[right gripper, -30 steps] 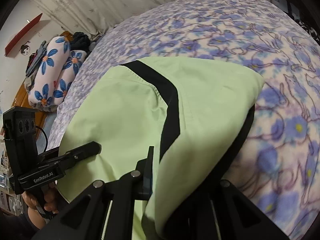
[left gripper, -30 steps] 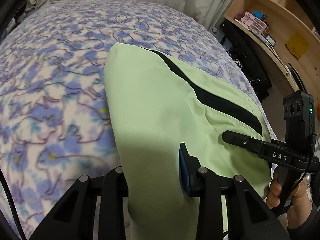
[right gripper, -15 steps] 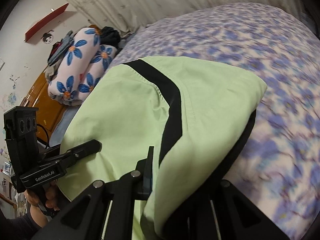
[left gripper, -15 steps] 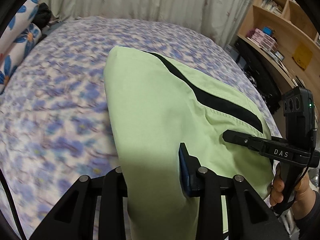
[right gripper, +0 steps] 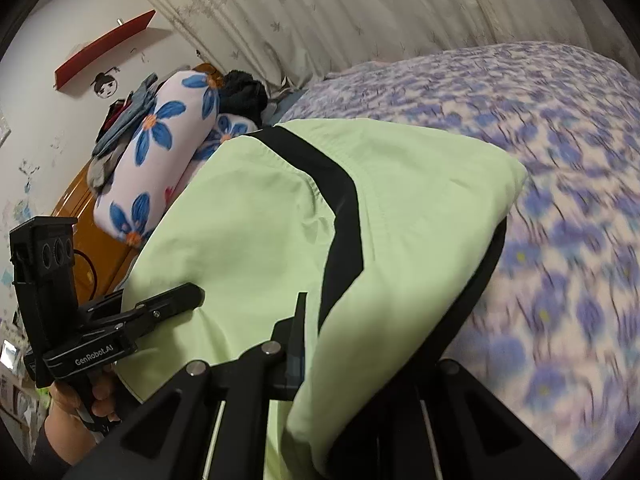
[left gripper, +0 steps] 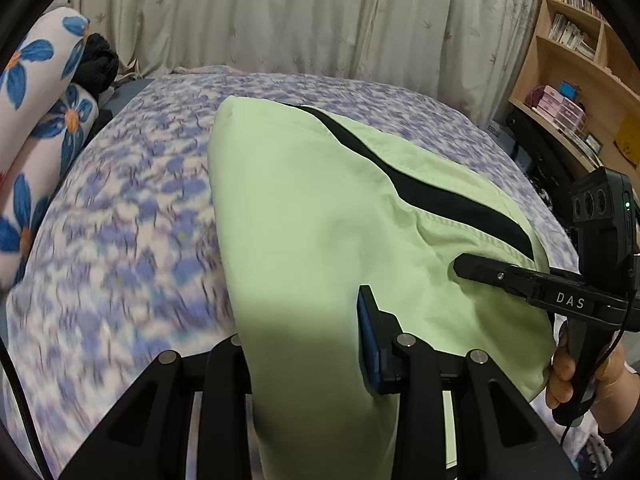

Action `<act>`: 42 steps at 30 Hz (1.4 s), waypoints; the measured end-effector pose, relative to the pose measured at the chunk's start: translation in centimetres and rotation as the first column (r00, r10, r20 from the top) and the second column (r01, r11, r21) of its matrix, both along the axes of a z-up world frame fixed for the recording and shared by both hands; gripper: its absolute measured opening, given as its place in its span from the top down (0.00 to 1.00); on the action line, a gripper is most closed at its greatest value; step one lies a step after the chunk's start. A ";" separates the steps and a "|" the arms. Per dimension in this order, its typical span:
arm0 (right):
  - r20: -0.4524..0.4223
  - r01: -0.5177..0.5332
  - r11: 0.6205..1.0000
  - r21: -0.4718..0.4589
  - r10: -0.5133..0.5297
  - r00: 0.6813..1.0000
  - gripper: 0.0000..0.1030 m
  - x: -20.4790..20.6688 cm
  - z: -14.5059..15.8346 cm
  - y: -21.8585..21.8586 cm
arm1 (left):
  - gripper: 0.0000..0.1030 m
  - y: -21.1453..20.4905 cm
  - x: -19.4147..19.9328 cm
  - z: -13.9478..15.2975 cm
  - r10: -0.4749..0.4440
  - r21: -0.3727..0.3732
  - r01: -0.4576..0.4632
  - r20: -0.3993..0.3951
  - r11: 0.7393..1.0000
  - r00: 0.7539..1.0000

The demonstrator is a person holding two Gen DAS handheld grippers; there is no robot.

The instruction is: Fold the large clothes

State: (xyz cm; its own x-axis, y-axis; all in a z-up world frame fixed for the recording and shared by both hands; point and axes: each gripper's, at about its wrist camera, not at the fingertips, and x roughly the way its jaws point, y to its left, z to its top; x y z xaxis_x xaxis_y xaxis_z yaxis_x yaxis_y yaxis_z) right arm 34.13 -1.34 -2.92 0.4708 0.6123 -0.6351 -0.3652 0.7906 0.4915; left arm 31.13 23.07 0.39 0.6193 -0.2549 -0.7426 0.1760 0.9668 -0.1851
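A folded light-green garment (left gripper: 312, 232) with a black stripe (left gripper: 424, 192) hangs between my two grippers above the bed; it also shows in the right wrist view (right gripper: 256, 232). My left gripper (left gripper: 304, 344) is shut on the garment's near edge, the cloth draped over its fingers. My right gripper (right gripper: 340, 352) is shut on the garment's other near edge. The right gripper also shows in the left wrist view (left gripper: 472, 268), pressed into the cloth. The left gripper shows in the right wrist view (right gripper: 188, 296) at the cloth's left edge.
The bed (left gripper: 132, 216) has a purple floral cover. Rolled white bedding with blue flowers (right gripper: 160, 148) lies at the head by a wooden headboard (right gripper: 80, 216). Curtains (left gripper: 320, 16) hang behind. A wooden bookshelf (left gripper: 576, 80) stands to the right.
Both grippers have lifted and tilted up with the garment held between them; the curtains and rolled bedding have come into view. The grips are unchanged.
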 end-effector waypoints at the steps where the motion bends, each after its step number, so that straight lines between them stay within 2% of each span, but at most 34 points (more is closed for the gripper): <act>1: -0.001 0.004 1.000 0.007 -0.004 1.000 0.90 1.1 -0.4 0.3 | 0.69 0.5 1.4 -0.3 -0.004 0.004 0.004 0.004 1.000 1.000; 6: -0.020 0.032 0.999 0.027 -0.031 0.999 0.90 6.3 -2.9 2.1 | 0.69 2.3 7.5 -3.0 -0.010 0.043 0.010 0.009 0.999 1.000; 9: -0.036 0.047 0.999 0.027 -0.046 0.998 0.90 8.9 -4.6 3.0 | 0.69 3.7 11.0 -5.5 -0.007 0.061 0.008 -0.019 0.998 1.000; 15: -0.135 0.071 0.997 0.018 -0.068 0.988 0.89 12.4 -9.8 3.9 | 0.66 4.9 14.9 -10.9 0.007 0.091 0.002 -0.103 0.996 0.995; 18: -0.145 0.086 0.996 0.016 -0.082 0.986 0.86 12.7 -11.4 3.7 | 0.58 5.5 15.9 -13.4 0.032 0.100 -0.020 -0.125 0.995 0.992; 19: -0.148 0.090 0.996 0.007 -0.088 0.985 0.86 12.8 -11.7 3.6 | 0.54 5.8 15.9 -13.7 0.039 0.089 -0.028 -0.120 0.996 0.992; 21: -0.158 0.092 0.996 -0.004 -0.091 0.983 0.75 12.8 -12.1 3.3 | 0.47 6.4 15.8 -14.0 0.056 0.080 -0.048 -0.111 0.996 0.992; 23: -0.173 0.097 0.995 -0.024 -0.100 0.980 0.63 12.8 -12.3 2.9 | 0.37 6.4 15.3 -14.0 0.075 0.124 -0.063 -0.089 0.990 0.993; 24: -0.178 0.100 0.995 -0.031 -0.104 0.979 0.59 12.7 -12.2 2.7 | 0.36 6.3 15.1 -13.8 0.084 0.144 -0.071 -0.081 0.987 0.993; 28: -0.169 0.101 0.992 -0.070 -0.112 0.979 0.56 11.9 -11.0 1.9 | 0.35 6.3 14.2 -12.5 0.132 0.199 -0.117 -0.063 0.973 0.989; 30: -0.131 0.110 0.988 -0.113 -0.124 0.984 0.56 11.1 -9.8 1.6 | 0.35 6.3 13.4 -11.4 0.180 0.254 -0.170 -0.016 0.952 0.983; 32: -0.086 0.121 0.982 -0.144 -0.134 0.987 0.56 10.3 -8.5 1.4 | 0.35 6.3 12.3 -10.0 0.197 0.276 -0.197 0.030 0.941 0.980; 34: -0.024 0.147 0.975 -0.169 -0.153 0.988 0.56 9.4 -7.0 1.3 | 0.40 6.2 11.2 -9.0 0.202 0.283 -0.211 0.061 0.936 0.977; 36: 0.052 0.182 0.965 -0.191 -0.175 0.983 0.56 8.4 -5.5 1.6 | 0.50 5.8 10.3 -8.3 0.196 0.283 -0.210 0.079 0.936 0.977; 38: 0.109 0.193 0.962 -0.192 -0.174 0.979 0.56 7.7 -4.6 2.1 | 0.66 5.1 9.3 -8.0 0.186 0.277 -0.199 0.073 0.940 0.980; 39: 0.139 0.193 0.960 -0.202 -0.167 0.976 0.56 7.3 -4.3 2.8 | 0.69 4.6 9.0 -8.0 0.186 0.271 -0.197 0.068 0.942 0.980; 42: 0.143 0.155 0.966 -0.205 -0.127 0.981 0.56 7.2 -4.5 4.6 | 0.79 3.3 8.2 -8.6 0.184 0.242 -0.190 0.047 0.951 0.982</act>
